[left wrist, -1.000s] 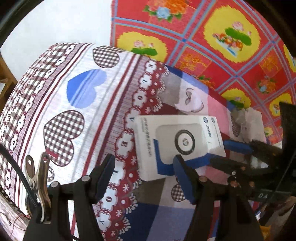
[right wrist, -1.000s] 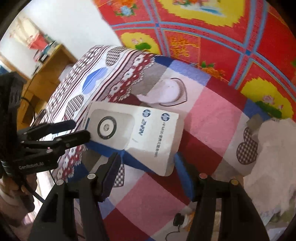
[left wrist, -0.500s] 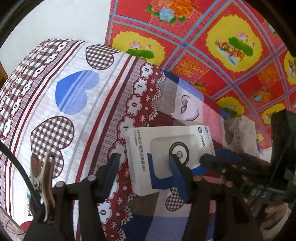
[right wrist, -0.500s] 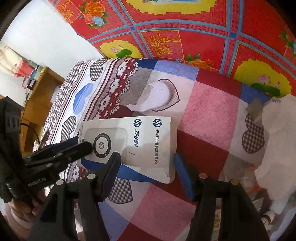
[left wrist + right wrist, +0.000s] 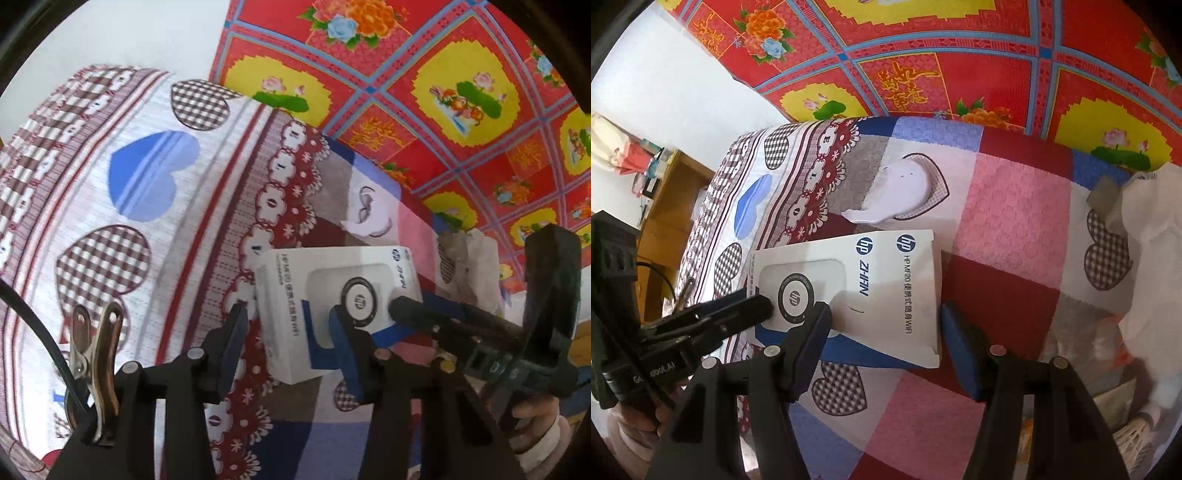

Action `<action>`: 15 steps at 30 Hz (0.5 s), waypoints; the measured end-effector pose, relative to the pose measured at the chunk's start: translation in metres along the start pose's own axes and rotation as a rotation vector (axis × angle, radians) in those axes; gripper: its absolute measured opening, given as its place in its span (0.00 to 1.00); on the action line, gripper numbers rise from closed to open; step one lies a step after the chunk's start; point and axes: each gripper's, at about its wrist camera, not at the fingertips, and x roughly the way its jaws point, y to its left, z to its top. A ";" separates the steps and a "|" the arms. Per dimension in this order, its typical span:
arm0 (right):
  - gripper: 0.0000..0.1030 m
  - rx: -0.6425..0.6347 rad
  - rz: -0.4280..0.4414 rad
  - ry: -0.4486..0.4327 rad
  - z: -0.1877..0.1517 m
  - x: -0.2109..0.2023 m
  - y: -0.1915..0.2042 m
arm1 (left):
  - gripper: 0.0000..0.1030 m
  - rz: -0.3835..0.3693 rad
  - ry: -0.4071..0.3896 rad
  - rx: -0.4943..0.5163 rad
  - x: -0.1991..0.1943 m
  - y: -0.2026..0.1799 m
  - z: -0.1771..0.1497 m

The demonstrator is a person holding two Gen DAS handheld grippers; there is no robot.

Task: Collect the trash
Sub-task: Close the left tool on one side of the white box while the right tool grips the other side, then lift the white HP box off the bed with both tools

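Near the patterned bedspread's [image 5: 1015, 206] middle, my closing left gripper [image 5: 291, 347] and wide-open right gripper [image 5: 886, 343] straddle the white box [image 5: 871, 291]; uneven squeezing could skid it away.

The box [image 5: 857, 291] lies on the tablecloth [image 5: 1015, 221], a crumpled paper [image 5: 901, 192] just behind it, tissue [image 5: 1152, 221] well to its right
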 end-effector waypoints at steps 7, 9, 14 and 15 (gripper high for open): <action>0.63 0.060 0.049 0.004 -0.005 0.005 -0.002 | 0.48 -0.037 -0.004 0.028 0.005 -0.003 -0.002; 0.63 0.068 0.052 -0.002 -0.006 0.004 -0.002 | 0.48 -0.032 -0.008 0.044 0.003 -0.005 -0.002; 0.62 0.068 0.048 -0.032 -0.017 0.000 -0.001 | 0.47 -0.030 -0.010 0.066 0.000 -0.006 -0.006; 0.61 0.070 0.047 -0.037 -0.019 -0.002 -0.001 | 0.47 -0.032 -0.007 0.070 -0.001 -0.006 -0.007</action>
